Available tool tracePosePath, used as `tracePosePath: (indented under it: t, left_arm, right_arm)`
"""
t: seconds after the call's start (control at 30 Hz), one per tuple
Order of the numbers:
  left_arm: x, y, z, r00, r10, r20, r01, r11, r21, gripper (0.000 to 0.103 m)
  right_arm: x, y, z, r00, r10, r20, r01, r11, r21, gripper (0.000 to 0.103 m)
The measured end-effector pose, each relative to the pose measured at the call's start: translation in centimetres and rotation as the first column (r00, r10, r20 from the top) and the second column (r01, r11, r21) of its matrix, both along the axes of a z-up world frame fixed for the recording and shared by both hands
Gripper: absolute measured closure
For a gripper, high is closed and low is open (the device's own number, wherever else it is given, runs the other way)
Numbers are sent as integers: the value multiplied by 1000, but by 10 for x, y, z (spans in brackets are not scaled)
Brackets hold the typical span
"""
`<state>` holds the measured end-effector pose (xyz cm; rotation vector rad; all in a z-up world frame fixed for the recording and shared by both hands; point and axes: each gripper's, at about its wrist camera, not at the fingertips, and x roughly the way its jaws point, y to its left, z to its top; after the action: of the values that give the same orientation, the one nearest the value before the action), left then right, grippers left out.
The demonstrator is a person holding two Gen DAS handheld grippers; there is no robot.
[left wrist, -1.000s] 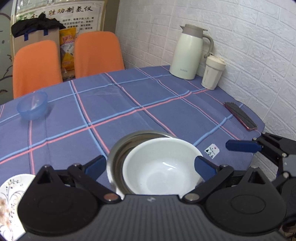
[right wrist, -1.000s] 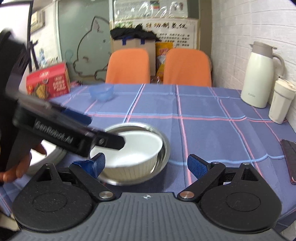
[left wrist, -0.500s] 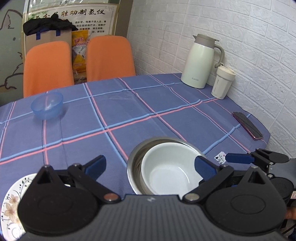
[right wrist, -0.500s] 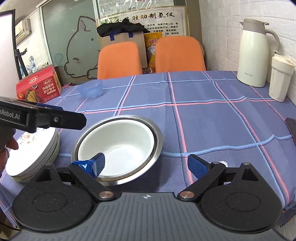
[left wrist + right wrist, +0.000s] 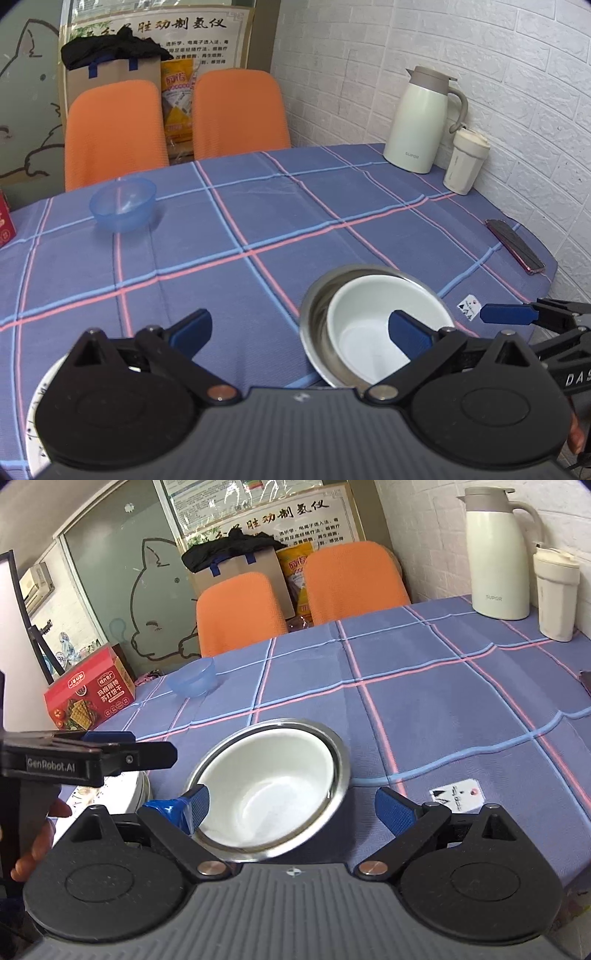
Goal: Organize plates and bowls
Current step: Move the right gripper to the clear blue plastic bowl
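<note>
A white bowl [image 5: 369, 325] sits nested inside a steel bowl [image 5: 314, 306] near the table's front edge. My left gripper [image 5: 301, 332] is open and empty, hovering just left of the pair; its right finger overlaps the white bowl in the image. In the right wrist view the white bowl [image 5: 273, 775] and the steel bowl's rim [image 5: 341, 760] lie between the open fingers of my right gripper [image 5: 293, 808], which holds nothing. A blue plastic bowl [image 5: 123, 203] stands far back left. A stack of patterned plates [image 5: 35, 406] sits at the near left, mostly hidden.
A cream thermos jug [image 5: 421, 122] and a lidded cup [image 5: 467, 162] stand at the back right by the brick wall. A phone [image 5: 515, 245] lies near the right edge. A red biscuit box [image 5: 88, 698] is at the far left. Two orange chairs [image 5: 240, 107] stand behind the table.
My left gripper has drawn back and to the left, away from the white bowl it straddled. The right gripper has risen and tilted down over the nested bowls. The bowls have stayed put.
</note>
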<state>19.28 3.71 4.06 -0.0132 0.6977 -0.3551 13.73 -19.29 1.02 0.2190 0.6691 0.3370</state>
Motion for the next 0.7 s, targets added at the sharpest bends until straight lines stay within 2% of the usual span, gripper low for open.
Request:
tracePosePath:
  t: [0.07, 0.17, 0.37, 0.7]
  left_arm:
    - [0, 8, 2, 1000, 10, 9, -10, 1000, -4, 2]
    - [3, 25, 4, 999, 31, 14, -31, 999, -9, 2]
    - [17, 64, 4, 996, 91, 14, -91, 996, 11, 2]
    - [68, 132, 1, 979, 203, -7, -203, 978, 51, 2]
  right_arm:
    - [7, 9, 7, 1000, 0, -4, 0, 1000, -15, 19]
    - [19, 26, 18, 998, 60, 19, -59, 998, -28, 19]
    - [52, 69, 36, 985, 162, 53, -153, 978, -145, 19]
    - [145, 157, 60, 933, 354, 69, -315, 893, -323, 19]
